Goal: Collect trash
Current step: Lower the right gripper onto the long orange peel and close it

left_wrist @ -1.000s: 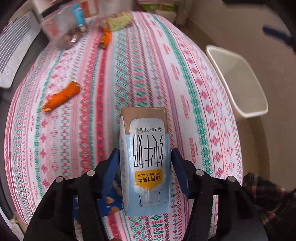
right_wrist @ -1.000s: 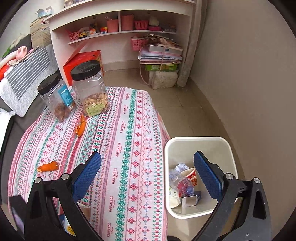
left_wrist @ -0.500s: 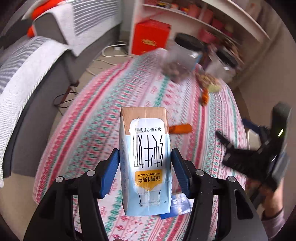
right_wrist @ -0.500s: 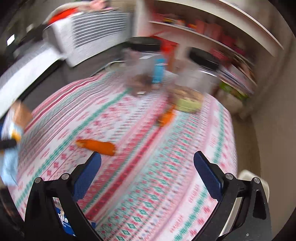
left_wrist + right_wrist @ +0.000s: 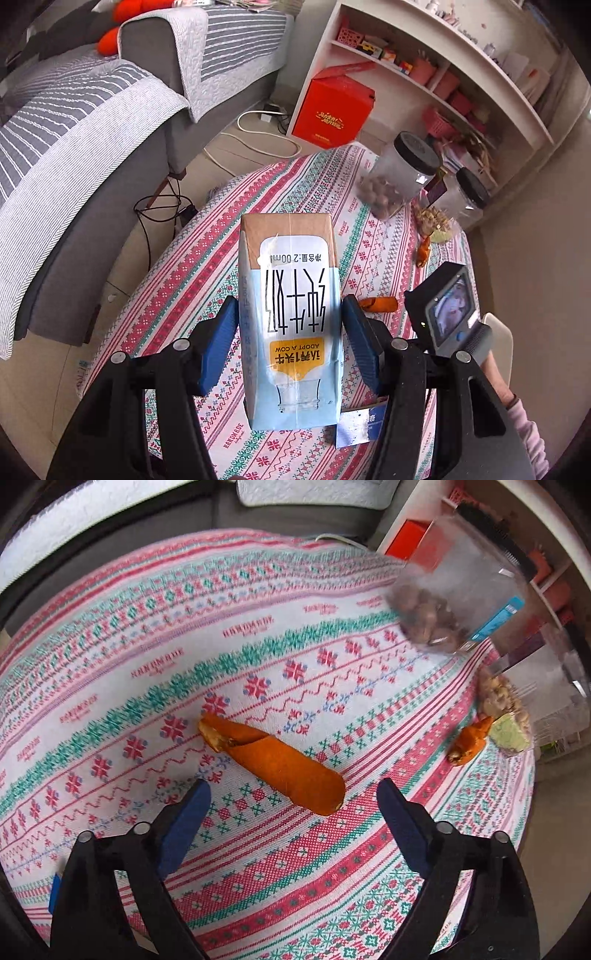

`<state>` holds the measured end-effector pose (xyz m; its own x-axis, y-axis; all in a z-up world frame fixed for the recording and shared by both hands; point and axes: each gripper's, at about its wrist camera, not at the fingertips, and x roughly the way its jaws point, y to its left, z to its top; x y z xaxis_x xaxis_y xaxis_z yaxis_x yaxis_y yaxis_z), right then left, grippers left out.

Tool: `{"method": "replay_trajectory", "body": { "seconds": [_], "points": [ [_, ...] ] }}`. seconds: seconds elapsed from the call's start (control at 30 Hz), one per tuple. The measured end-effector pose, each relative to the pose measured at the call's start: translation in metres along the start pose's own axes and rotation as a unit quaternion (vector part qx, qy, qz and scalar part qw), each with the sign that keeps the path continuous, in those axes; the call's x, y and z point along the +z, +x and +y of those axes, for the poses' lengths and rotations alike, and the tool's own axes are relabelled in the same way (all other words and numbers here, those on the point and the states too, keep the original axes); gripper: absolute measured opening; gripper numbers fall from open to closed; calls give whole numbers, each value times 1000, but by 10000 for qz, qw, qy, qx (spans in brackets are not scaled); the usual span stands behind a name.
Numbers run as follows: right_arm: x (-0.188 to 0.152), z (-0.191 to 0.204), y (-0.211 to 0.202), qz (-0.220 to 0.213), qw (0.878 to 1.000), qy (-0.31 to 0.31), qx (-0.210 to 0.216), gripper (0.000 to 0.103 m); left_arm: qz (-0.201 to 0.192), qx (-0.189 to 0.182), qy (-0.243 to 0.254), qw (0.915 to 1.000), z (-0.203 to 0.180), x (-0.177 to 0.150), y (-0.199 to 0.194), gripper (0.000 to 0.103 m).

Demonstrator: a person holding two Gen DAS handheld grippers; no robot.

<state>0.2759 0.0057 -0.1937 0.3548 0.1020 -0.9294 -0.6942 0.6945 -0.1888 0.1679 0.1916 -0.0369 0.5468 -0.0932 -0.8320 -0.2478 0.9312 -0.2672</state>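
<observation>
Our left gripper [image 5: 288, 332] clamps the pale-blue milk carton [image 5: 290, 314]; our right gripper [image 5: 291, 808], jaws closing with nothing between them, hovers over what looks like an orange peel strip [image 5: 280, 764].

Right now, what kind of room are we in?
Most likely a living room in someone's home. There's a grey sofa with striped covers, a white shelf holding little baskets and toys, and a low table with a patterned tablecloth and snack jars.
</observation>
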Motion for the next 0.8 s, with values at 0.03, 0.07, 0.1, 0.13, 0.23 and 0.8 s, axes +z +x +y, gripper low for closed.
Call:
{"method": "replay_trajectory", "body": {
  "seconds": [0.03, 0.07, 0.1, 0.13, 0.23, 0.8],
  "points": [
    [1, -4, 1, -20, 9999, 139, 73, 84, -15, -13, -24, 10000, 2, 1, -1, 57],
    [3, -6, 2, -19, 9993, 318, 174, 82, -31, -26, -50, 10000, 4, 2, -3, 57],
    [4, -7, 3, -26, 9988, 427, 245, 77, -48, -36, -81, 9999, 6, 2, -5, 57],
    [5, -8, 5, -41, 9985, 476, 270, 72, -64, -44, -119, 9999, 9, 3, -6, 57],
    [8, -1, 2, -95, 9979, 579, 290, 55, -81, -56, -214, 9997, 15, 4, -8, 57],
    [-16, 9, -58, -577, 9773, 1901, 742, 27, -214, -66, -411, 9989, 26, 5, -17, 57]
  ]
}}
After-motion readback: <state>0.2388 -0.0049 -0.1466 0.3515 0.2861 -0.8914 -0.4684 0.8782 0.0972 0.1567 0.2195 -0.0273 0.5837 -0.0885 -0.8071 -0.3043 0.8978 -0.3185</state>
